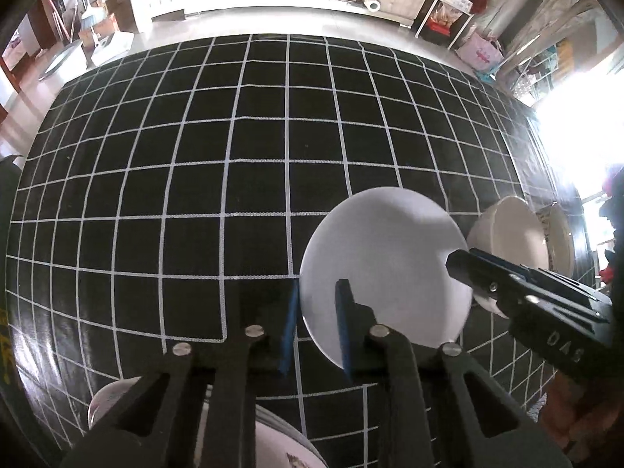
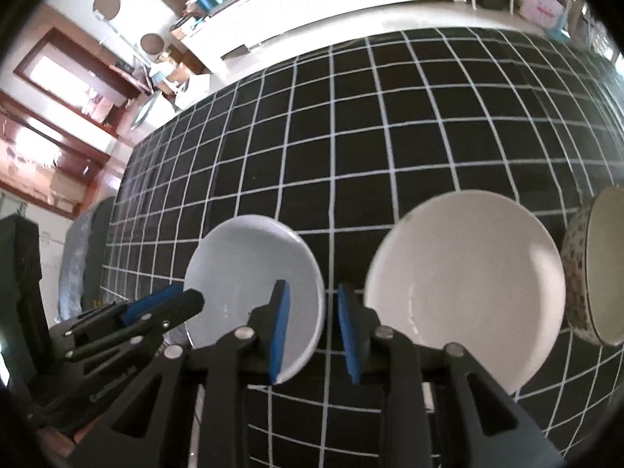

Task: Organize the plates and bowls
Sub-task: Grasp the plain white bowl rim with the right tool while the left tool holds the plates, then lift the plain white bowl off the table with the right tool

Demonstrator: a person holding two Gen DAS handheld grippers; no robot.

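Observation:
A pale white plate [image 1: 384,269] [image 2: 253,273] lies on the black cloth with a white grid [image 1: 234,156]. My left gripper [image 1: 316,325] straddles the plate's left rim: one blue pad sits against the rim's outer side, the other rests on the plate's face. It shows in the right wrist view as the left gripper [image 2: 187,304] over that same rim. My right gripper [image 2: 312,333] [image 1: 464,269] straddles the opposite rim, with one pad over the plate and a dark gap between the rim and the outer pad.
A large cream bowl [image 2: 468,284] [image 1: 507,230] stands just right of the plate, and a flower-patterned bowl [image 2: 596,269] [image 1: 561,238] beyond it. More white dishes [image 1: 280,440] lie under my left gripper near the table's front edge. Shelves and boxes stand past the far edge.

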